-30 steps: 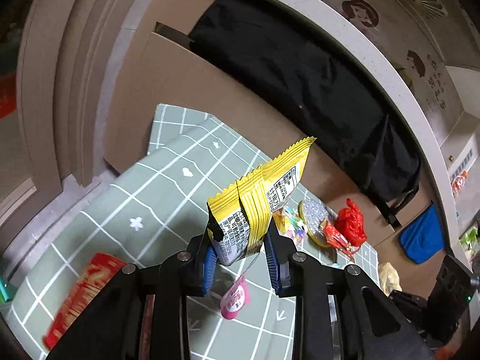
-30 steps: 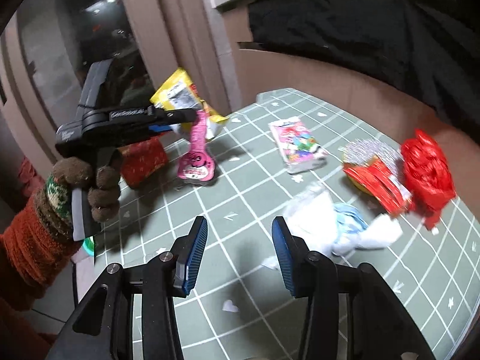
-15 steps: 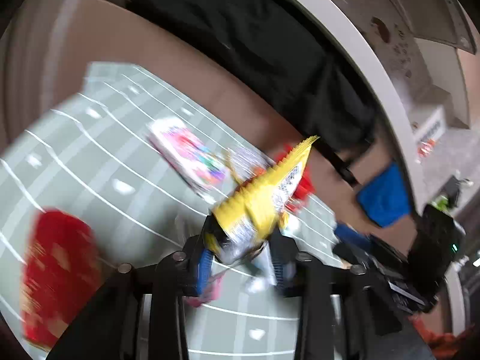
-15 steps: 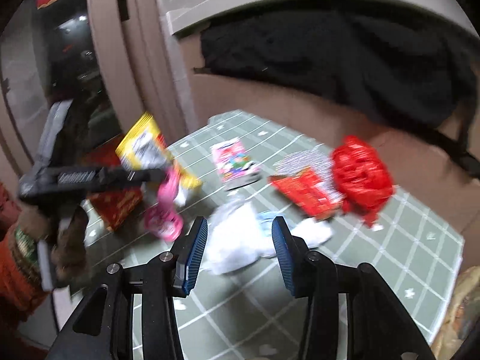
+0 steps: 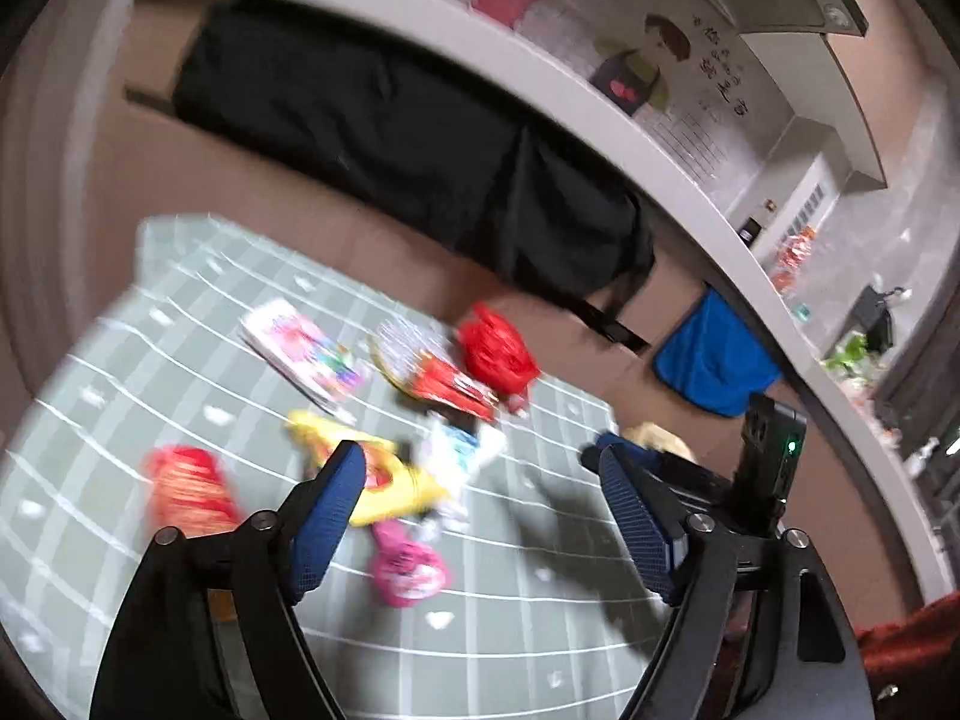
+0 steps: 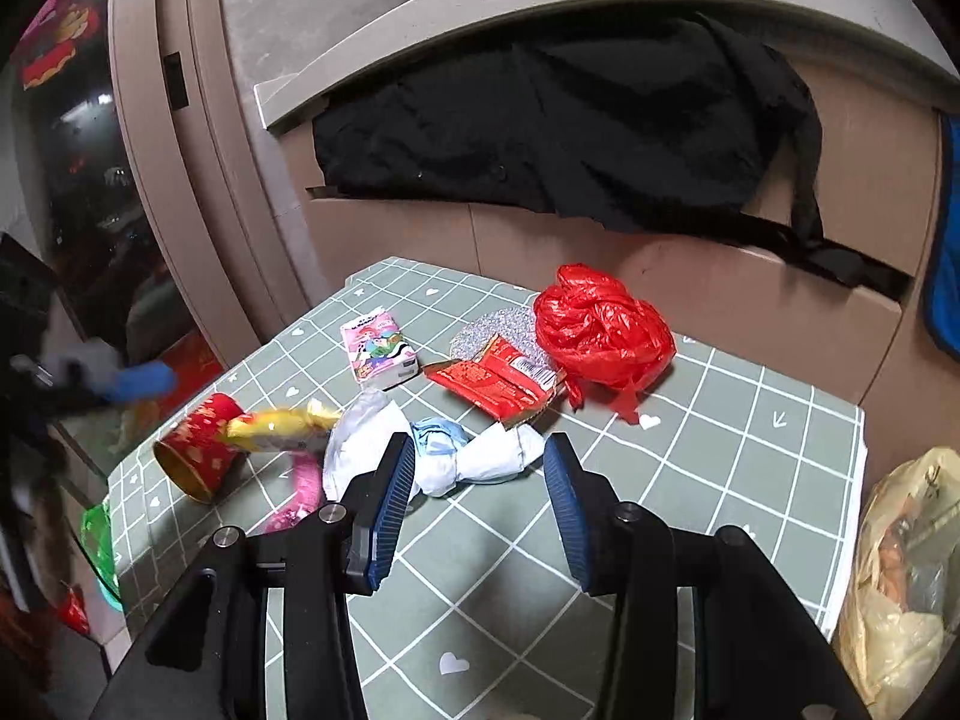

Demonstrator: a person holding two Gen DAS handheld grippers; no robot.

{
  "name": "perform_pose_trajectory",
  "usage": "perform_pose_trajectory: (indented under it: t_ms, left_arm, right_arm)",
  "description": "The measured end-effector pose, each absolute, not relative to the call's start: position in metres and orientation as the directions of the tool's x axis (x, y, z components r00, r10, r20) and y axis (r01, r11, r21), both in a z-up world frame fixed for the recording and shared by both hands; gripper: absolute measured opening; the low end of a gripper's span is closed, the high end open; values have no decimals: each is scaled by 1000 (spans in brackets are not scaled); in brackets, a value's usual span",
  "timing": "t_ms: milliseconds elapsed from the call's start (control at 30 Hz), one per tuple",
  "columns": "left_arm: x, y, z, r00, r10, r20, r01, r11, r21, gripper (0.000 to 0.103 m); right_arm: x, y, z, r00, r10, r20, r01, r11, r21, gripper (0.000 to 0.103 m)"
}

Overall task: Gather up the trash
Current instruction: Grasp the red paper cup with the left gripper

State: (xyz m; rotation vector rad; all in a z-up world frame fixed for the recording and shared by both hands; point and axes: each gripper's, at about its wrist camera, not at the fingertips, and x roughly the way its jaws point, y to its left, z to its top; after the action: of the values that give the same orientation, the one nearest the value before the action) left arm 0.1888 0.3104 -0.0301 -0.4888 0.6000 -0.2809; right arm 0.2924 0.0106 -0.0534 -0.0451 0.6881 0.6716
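The left gripper (image 5: 480,504) hangs above the surface (image 5: 540,624) with its jaws spread wide and nothing between them. The yellow snack wrapper (image 5: 390,480) lies on the green checked cloth just ahead of the left jaw, beside a red paper cup (image 5: 186,492) tipped on its side; a pink packet (image 5: 408,564) lies between the jaws, lower down. That view is blurred.

The right gripper (image 6: 477,495) also has its jaws wide apart, empty, touching nothing. Just ahead of and between them sits a crumpled white and blue wad (image 6: 444,456). Farther ahead lie a red foil wrapper (image 6: 498,381) and a bunched red plastic bag (image 6: 600,330), touching each other, and to their left a small pink carton (image 6: 381,348).
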Motion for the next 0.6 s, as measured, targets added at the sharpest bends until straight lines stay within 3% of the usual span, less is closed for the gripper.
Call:
perform_pose_trajectory:
  t_ms: [100,167,267,433,600]
  left_arm:
    - [175,335,-34,836,-176,-520,-57,914,-401,86]
    - [174,356,-55,814,-122,-568,-165,889,-428,86]
    - [184,374,-98,754,-145,-641,-272,820,-504,86]
    - [201,373,-137,714,-239,-658,-310,736,-603,86]
    - [218,356,-142,688,-252,-681,-311,745,-590,83]
  right_arm:
    - [290,9,-55,558,581,-592,-593,778,205,42]
    - [286,10,-56,553,592,-587,-604,769,207,42]
    - [282,16,-60,536,606,-588,-620,755,213,43]
    - [273,28,-66,500,621,-604,-651,729,210,43]
    - [263,36,-70,493,608,-622,-681,715,159,43]
